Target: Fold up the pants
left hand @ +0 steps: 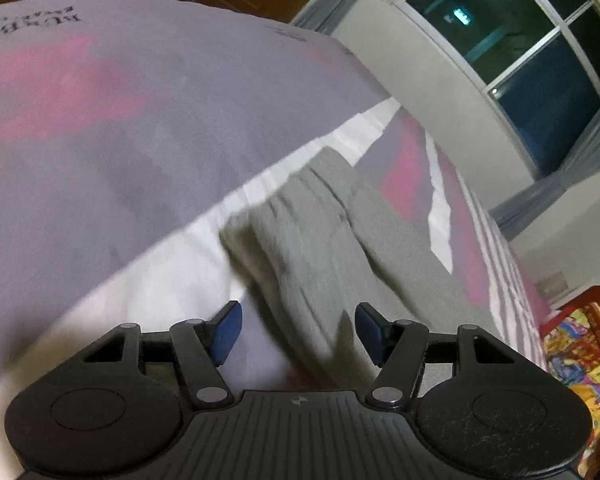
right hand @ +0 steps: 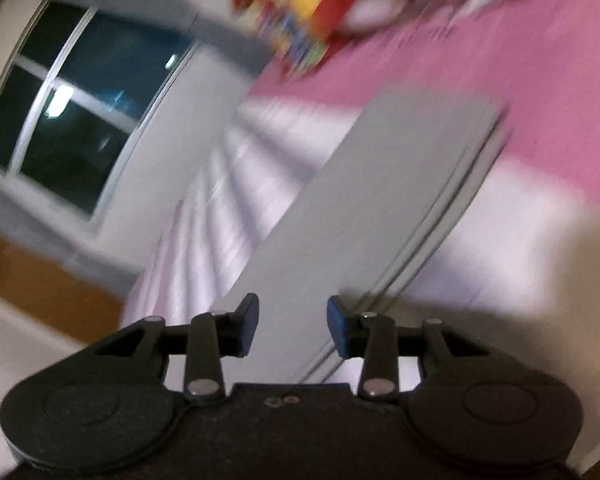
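Grey pants [left hand: 320,248] lie on a bed sheet [left hand: 140,160] with lilac, pink and white bands. In the left wrist view the gathered waist end points away from me. My left gripper [left hand: 296,330] is open and empty just above the near part of the pants. In the right wrist view, which is blurred by motion, the pants [right hand: 380,200] stretch away as a long flat grey strip. My right gripper [right hand: 292,326] is open and empty over the near end of that strip.
A colourful red and yellow blanket [right hand: 300,4] lies at the far end of the bed; it also shows in the left wrist view [left hand: 580,360]. A dark window [left hand: 540,60] and grey curtains stand beside the bed. The bed edge [right hand: 172,240] drops off at left.
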A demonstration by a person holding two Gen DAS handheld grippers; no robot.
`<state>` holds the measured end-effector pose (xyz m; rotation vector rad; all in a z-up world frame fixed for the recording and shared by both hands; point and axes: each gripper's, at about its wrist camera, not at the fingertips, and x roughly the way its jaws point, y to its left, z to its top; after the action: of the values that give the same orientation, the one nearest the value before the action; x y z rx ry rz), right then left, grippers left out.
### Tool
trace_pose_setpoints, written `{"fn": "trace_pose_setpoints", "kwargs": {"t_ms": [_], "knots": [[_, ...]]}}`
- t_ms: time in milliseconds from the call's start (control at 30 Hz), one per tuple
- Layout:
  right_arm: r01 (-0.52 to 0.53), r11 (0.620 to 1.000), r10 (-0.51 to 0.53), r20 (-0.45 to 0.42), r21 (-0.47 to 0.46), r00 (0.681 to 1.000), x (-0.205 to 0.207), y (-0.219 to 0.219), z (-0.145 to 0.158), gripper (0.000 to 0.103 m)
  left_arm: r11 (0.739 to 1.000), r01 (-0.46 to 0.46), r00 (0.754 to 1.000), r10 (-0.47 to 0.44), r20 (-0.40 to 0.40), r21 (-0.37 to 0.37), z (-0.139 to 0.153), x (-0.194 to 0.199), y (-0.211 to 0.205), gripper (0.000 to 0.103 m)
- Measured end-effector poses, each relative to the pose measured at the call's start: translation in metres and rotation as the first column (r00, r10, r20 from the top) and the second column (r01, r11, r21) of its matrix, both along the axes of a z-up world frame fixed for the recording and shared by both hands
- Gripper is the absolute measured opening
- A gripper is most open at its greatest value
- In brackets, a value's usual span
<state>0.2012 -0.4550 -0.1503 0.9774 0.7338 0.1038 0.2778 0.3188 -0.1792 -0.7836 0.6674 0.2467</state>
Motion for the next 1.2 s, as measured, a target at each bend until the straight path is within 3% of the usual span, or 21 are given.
{"fn": "trace_pose_setpoints", "kwargs": {"t_ms": [167, 500, 567, 600, 633, 833, 1000, 1100, 1200], "knots": [[-0.084, 0.989, 0.089, -0.035, 0.125, 0.995, 0.008, 0.045, -0.019, 0.034, 1.000, 0.014, 1.000, -0.014, 0.022, -0.019, 0.007, -0.020, -0.008, 0.062], [-0.082, 0.978, 0.109, -0.132, 0.193, 0.985, 0.018, 0.064, -0.032, 0.028, 0.999, 0.042, 0.999, -0.041, 0.020, -0.024, 0.000, -0.041, -0.011, 0.062], [-0.076, 0.980, 0.104, -0.150, 0.184, 0.983, 0.019, 0.068, -0.034, 0.020, 0.999, 0.041, 0.999, -0.041, 0.023, -0.029, -0.002, -0.040, -0.012, 0.062], [-0.085, 0.984, 0.108, -0.148, 0.156, 0.983, 0.019, 0.069, -0.032, 0.005, 0.999, 0.043, 0.999, -0.042, 0.024, -0.032, -0.001, -0.039, -0.012, 0.062], [-0.098, 0.986, 0.116, -0.131, 0.135, 0.985, 0.015, 0.068, -0.028, 0.004, 0.998, 0.045, 0.999, -0.044, 0.025, -0.033, -0.001, -0.038, -0.013, 0.062], [-0.122, 0.991, 0.125, -0.045, 0.060, 0.991, -0.007, 0.069, -0.005, 0.003, 0.998, 0.052, 0.998, -0.051, 0.026, -0.033, -0.003, -0.035, -0.013, 0.062], [-0.113, 0.993, 0.116, -0.116, 0.033, 0.986, -0.001, 0.074, -0.037, 0.003, 0.998, 0.050, 0.999, -0.049, 0.022, -0.030, -0.002, -0.038, -0.014, 0.062], [-0.094, 0.995, 0.097, -0.112, 0.034, 0.989, -0.006, 0.074, -0.034, 0.003, 0.999, 0.040, 0.999, -0.040, 0.023, -0.020, 0.005, -0.040, -0.016, 0.062], [-0.082, 0.996, 0.081, -0.090, -0.014, 0.993, -0.016, 0.067, -0.013, 0.017, 0.997, 0.066, 0.996, -0.069, 0.064, 0.044, 0.024, -0.037, -0.033, 0.062]]}}
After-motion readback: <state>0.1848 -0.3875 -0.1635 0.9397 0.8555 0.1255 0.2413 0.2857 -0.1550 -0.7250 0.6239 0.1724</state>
